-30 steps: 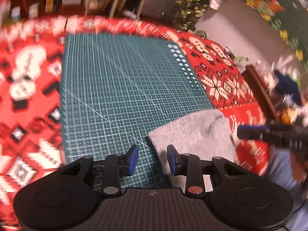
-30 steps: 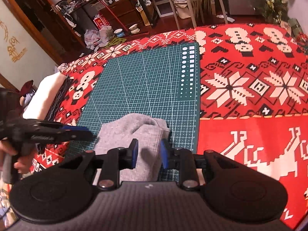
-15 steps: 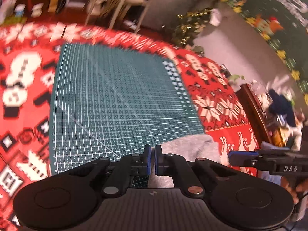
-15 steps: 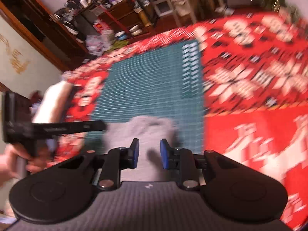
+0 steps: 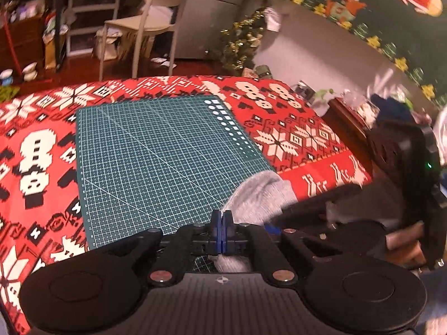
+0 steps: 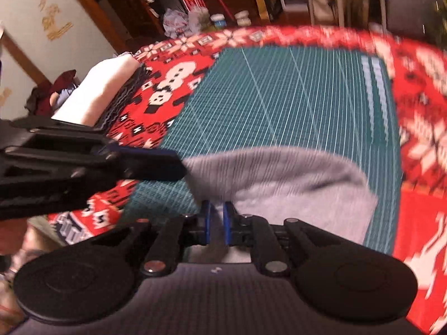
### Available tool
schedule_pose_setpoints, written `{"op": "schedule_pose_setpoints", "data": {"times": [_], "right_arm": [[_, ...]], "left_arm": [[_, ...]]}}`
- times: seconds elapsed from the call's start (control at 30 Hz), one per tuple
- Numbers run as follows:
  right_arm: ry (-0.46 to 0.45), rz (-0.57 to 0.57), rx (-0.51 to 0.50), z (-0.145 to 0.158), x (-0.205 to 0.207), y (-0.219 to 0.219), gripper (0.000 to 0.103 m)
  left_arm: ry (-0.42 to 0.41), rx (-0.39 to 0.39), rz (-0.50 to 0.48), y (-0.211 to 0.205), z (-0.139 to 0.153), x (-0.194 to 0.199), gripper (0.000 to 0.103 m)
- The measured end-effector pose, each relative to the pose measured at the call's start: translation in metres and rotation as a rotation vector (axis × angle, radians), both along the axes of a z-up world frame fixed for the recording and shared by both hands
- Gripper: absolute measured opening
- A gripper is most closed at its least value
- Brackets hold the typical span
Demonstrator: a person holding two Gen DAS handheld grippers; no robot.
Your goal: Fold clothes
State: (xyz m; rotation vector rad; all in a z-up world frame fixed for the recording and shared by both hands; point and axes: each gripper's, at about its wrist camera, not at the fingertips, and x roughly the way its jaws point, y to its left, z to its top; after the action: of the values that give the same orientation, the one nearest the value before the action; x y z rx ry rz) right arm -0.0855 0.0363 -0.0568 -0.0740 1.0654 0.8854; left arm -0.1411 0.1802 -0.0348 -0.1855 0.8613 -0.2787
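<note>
A grey knitted garment [image 5: 261, 195] lies at the near right corner of the green cutting mat [image 5: 156, 156]. My left gripper [image 5: 221, 223] is shut on the garment's near left edge, and the cloth rises from its fingertips. In the right wrist view the same garment [image 6: 296, 184] is bunched and lifted on its left side. My right gripper [image 6: 216, 219] has its jaws drawn close with grey cloth between them. The left gripper [image 6: 156, 164] comes in from the left and pinches the cloth's corner. The right gripper body [image 5: 405, 184] shows blurred at the right.
A red patterned tablecloth [image 5: 293, 139] covers the table under the mat. A stack of folded white and dark cloth [image 6: 103, 89] sits at the table's left edge. A wooden box [image 5: 349, 128] stands off the right side. A chair [image 5: 151, 14] and shelves stand behind.
The left gripper went from open to shut on the garment's edge and lifted it. The right gripper's jaws narrowed onto the cloth. Both moved in close together.
</note>
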Motion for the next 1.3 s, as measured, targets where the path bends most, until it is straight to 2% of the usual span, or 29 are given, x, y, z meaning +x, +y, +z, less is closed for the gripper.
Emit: {"op": "schedule_pose_setpoints", "data": {"times": [0.13,0.27,0.4,0.53,0.63,0.77,0.9,0.93,1.0,1.03,1.17,1.23,1.3], "right_arm": [[0.017,-0.019,0.045,0.013,-0.005,-0.027,0.014],[-0.055,-0.102,0.035,0.033,-0.014,-0.070,0.016],[-0.100,-0.146,0.044,0.042,-0.015,-0.085,0.016],[-0.157,-0.180,0.053,0.051,-0.009,-0.081,0.016],[-0.136,-0.174,0.049,0.043,0.001,-0.069,0.016],[-0.101,-0.157,0.008,0.025,0.010,-0.057,0.016],[-0.083,-0.138,-0.023,0.013,0.003,-0.064,0.016],[-0.084,-0.133,-0.027,0.011,0.000,-0.066,0.016],[-0.082,-0.125,-0.031,0.008,-0.005,-0.071,0.016],[-0.077,-0.128,-0.025,0.008,-0.006,-0.074,0.016],[-0.062,-0.185,0.024,0.020,0.002,-0.089,0.018],[-0.078,-0.234,0.037,0.026,0.010,-0.099,0.022],[-0.052,-0.289,0.050,0.024,0.022,-0.107,0.028]], "left_arm": [[-0.022,0.078,-0.059,-0.016,-0.005,-0.014,0.001],[-0.036,0.160,-0.151,-0.039,-0.010,-0.028,0.000],[-0.029,0.169,-0.202,-0.056,-0.013,-0.033,0.000],[0.006,0.172,-0.219,-0.061,-0.020,-0.034,0.000],[0.033,0.175,-0.232,-0.064,-0.025,-0.035,0.000],[0.040,0.114,-0.214,-0.053,-0.018,-0.038,0.002],[0.060,0.045,-0.139,-0.024,-0.014,-0.037,0.006],[0.065,0.039,-0.121,-0.017,-0.014,-0.034,0.009],[0.078,0.023,-0.078,-0.007,-0.017,-0.025,0.022],[0.084,0.013,-0.055,-0.002,-0.019,-0.020,0.023],[0.157,-0.057,0.003,0.008,-0.031,-0.001,0.026],[0.199,-0.096,0.024,0.012,-0.038,0.005,0.027],[0.230,-0.129,0.038,0.013,-0.043,0.007,0.028]]}}
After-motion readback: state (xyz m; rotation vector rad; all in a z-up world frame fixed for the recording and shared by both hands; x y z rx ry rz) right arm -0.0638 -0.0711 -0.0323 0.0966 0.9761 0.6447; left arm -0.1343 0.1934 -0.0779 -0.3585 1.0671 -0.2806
